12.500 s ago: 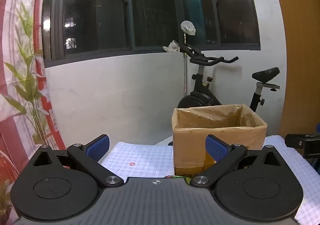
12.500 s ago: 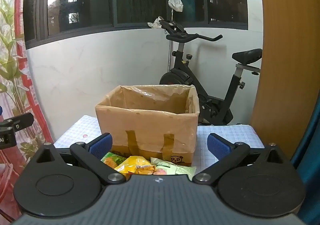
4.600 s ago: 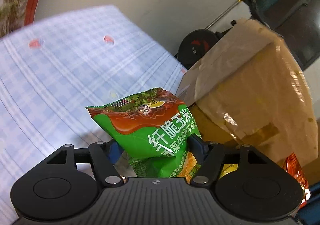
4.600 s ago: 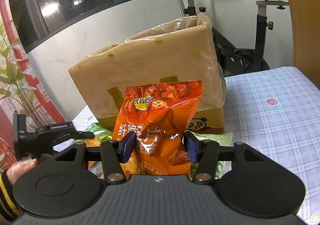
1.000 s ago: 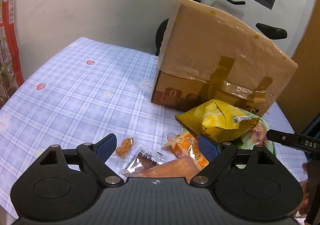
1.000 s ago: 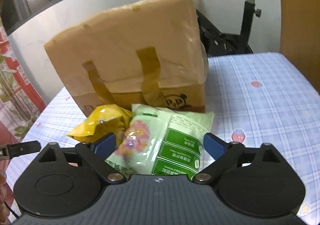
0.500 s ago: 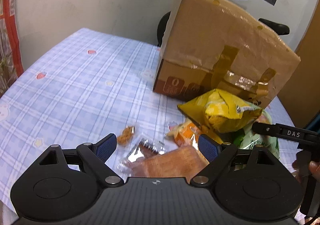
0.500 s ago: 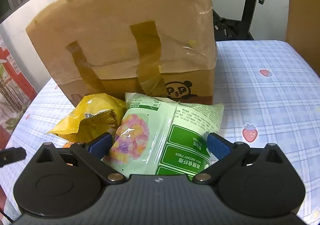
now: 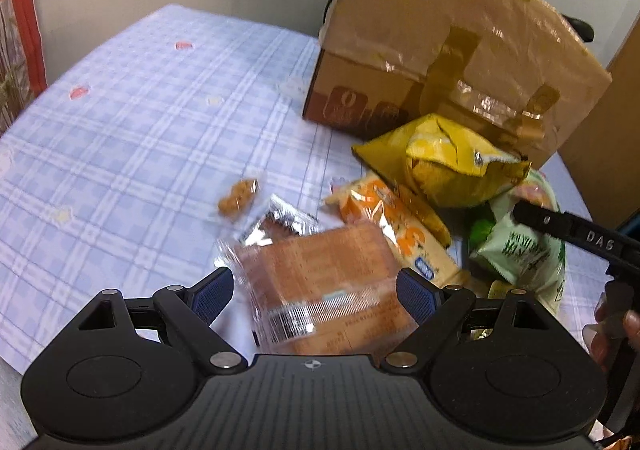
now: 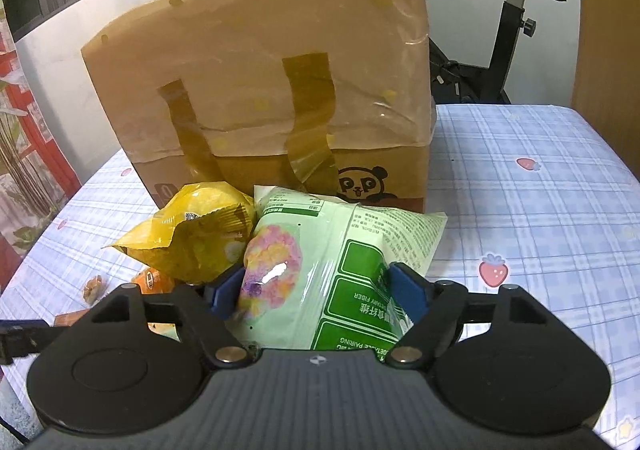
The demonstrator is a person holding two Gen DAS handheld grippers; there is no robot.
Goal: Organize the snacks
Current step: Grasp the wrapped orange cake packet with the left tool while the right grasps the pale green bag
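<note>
The left gripper [image 9: 316, 290] is hanging low with its jaws spread wide. The right gripper [image 10: 318, 290] is pinching something between its pads.

Each gripper, the left gripper [image 9: 312, 290] and the right gripper [image 10: 316, 290], has a ribbed black body, two round discs, silver pivot screws and blue textured pads [image 9: 416, 292]. A bar reads "DAS".

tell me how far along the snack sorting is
Done: can't tell, the cardboard box hides its inside. In hand: right gripper closed on the pale green packet; left gripper open around the clear-wrapped brown snack. Left: yellow bag, orange packet, small loose snack.
</note>
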